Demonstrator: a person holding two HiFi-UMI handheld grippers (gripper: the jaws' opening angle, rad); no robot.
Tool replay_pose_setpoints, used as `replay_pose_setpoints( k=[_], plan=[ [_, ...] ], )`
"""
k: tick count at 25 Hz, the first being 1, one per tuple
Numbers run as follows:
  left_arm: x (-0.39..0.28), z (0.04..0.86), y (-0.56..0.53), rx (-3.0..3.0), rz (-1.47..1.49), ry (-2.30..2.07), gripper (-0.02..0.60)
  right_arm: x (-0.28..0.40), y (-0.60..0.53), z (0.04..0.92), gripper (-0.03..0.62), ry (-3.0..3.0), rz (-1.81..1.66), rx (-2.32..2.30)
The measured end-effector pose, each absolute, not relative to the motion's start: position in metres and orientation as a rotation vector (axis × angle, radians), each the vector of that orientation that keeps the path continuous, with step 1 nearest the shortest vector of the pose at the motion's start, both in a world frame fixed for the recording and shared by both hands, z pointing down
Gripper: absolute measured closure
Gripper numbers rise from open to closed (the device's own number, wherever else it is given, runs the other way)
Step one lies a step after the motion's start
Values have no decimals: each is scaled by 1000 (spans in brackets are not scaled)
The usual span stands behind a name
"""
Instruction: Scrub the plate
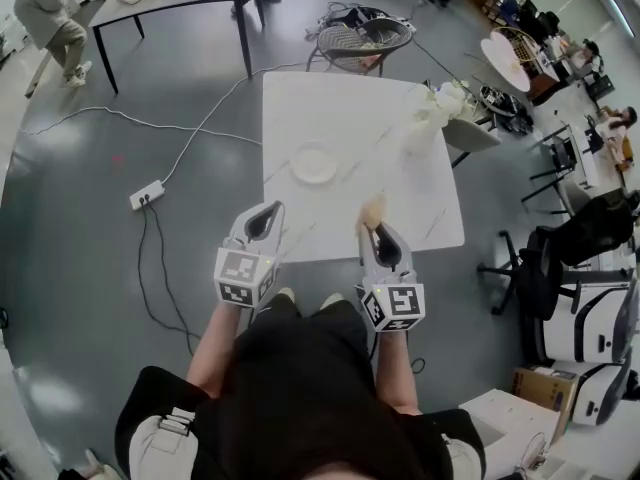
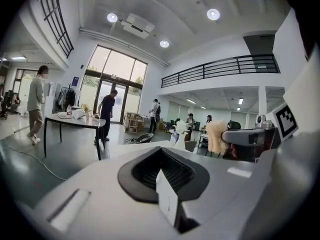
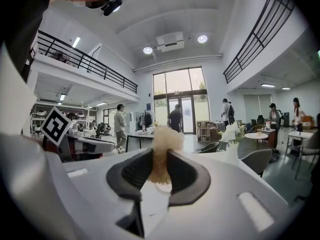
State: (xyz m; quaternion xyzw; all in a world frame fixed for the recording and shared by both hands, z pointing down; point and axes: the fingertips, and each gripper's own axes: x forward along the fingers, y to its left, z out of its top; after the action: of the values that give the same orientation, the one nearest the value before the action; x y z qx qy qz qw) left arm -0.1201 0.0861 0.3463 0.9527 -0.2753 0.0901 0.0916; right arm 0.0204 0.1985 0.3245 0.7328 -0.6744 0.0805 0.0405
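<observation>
A white plate point(image 1: 314, 163) lies near the middle of the white square table point(image 1: 430, 223). My right gripper point(image 1: 372, 224) hovers over the table's near edge, shut on a tan fluffy scrubber point(image 1: 372, 209). In the right gripper view the scrubber point(image 3: 162, 151) is pinched between the dark jaws of the right gripper point(image 3: 161, 159) and sticks up past them. My left gripper point(image 1: 268, 212) is held level beside it at the table's near left edge, below the plate. Its jaws are shut with nothing between them, as the left gripper view shows for the left gripper point(image 2: 162, 160).
A vase of white flowers point(image 1: 438, 108) stands at the table's far right corner. Chairs point(image 1: 358, 38) stand behind the table and an office chair point(image 1: 540, 268) to its right. A power strip point(image 1: 146, 196) and cables lie on the floor at left. People walk in the background.
</observation>
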Motion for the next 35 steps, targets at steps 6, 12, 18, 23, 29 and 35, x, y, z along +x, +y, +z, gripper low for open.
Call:
replay_pose_setpoints(
  k=[6,12,18,23,29,35],
  plan=[
    [-110,357,55,2804,280,-862,575,31,158,337,500,-2117,271,2185],
    [-94,369,17,2732,299,-993,575,56,98,346,500,-2226,281,2043],
    [-71,391,-24,2634,333,-1092,575,84,38,364,500,-2304,335,1910],
    [-60,421,-46,2546,381,-1142,575,95,3,396,500,-2334,407,1807],
    [-39,472,-68,2448,451,-1145,575,110,-31,444,500,-2329,515,1710],
    [-22,523,-81,2346,524,-1116,575,113,-55,485,500,-2338,598,1602]
  ],
)
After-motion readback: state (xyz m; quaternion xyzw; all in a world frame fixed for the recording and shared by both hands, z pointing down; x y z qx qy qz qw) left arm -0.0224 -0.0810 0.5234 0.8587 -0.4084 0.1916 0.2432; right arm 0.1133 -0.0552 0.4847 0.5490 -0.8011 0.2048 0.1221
